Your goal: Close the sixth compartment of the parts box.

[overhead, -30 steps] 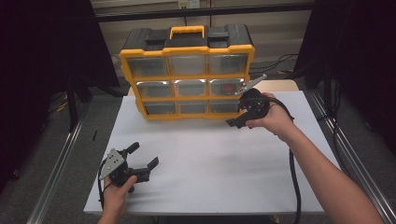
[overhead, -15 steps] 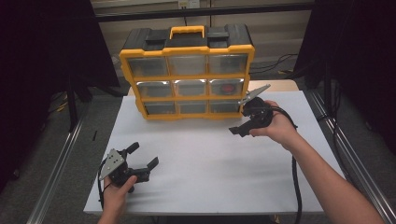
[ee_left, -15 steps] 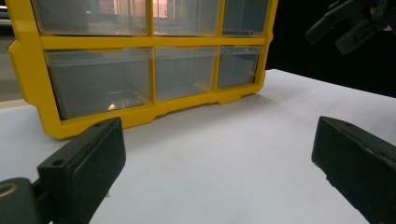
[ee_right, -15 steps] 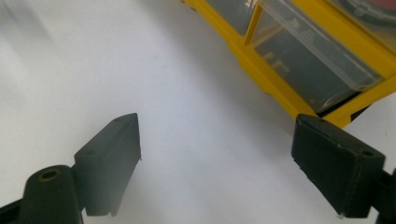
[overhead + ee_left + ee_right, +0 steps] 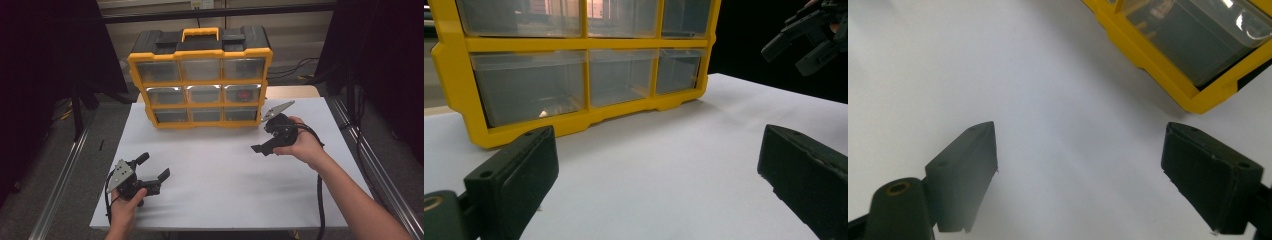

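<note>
The yellow-and-black plastic organiser box (image 5: 201,80) stands upright at the far middle of the white desk (image 5: 225,180); it looks rigid and bulky, best lifted by its yellow top handle (image 5: 200,34), while each light, smooth clear drawer should slide out by its front lip. I count one box and nine drawers in three rows of three, the right middle drawer (image 5: 243,94) holding something red. The left gripper (image 5: 154,168) rests near left and the right gripper (image 5: 261,145) hovers right of the box, both with fingers apart and empty.

Grey floor (image 5: 65,165) — dark curtains (image 5: 45,55)
</note>
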Motion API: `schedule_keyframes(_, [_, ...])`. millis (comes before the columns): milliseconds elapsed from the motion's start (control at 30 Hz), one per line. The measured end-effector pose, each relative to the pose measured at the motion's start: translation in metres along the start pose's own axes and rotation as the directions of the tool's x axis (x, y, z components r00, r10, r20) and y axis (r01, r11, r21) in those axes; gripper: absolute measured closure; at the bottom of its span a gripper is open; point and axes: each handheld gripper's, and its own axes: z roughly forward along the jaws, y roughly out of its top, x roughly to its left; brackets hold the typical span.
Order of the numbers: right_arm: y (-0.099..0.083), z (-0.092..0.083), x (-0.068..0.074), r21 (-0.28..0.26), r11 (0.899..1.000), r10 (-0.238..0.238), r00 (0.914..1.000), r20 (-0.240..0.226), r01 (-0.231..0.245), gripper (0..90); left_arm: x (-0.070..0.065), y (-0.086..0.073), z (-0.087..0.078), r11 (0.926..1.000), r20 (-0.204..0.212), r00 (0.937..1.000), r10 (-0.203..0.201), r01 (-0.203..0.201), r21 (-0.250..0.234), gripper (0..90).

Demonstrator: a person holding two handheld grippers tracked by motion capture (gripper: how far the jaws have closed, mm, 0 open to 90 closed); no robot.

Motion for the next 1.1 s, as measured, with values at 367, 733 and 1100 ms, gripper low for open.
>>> schedule_keyframes(367, [-0.017,0.001,0.002,0.027,1.0,0.006,1.0,-0.002,-0.006,14.3,-0.001,0.0,0.0,1.0,0.001,1.0,-0.005,0.005,-0.002,3.0])
schedule_keyframes(733, [-0.036,0.001,0.006,-0.001,1.0,0.018,0.9998,0.007,-0.018,14.1,-0.001,0.0,0.001,1.0,0.0,1.0,-0.006,0.006,-0.002,3.0])
schedule_keyframes(1100, [-0.055,0.0,0.01,-0.051,0.998,0.049,0.9987,0.013,-0.049,13.8,-0.001,0.0,0.0,1.0,-0.007,1.0,0.001,-0.001,0.001,3.0])
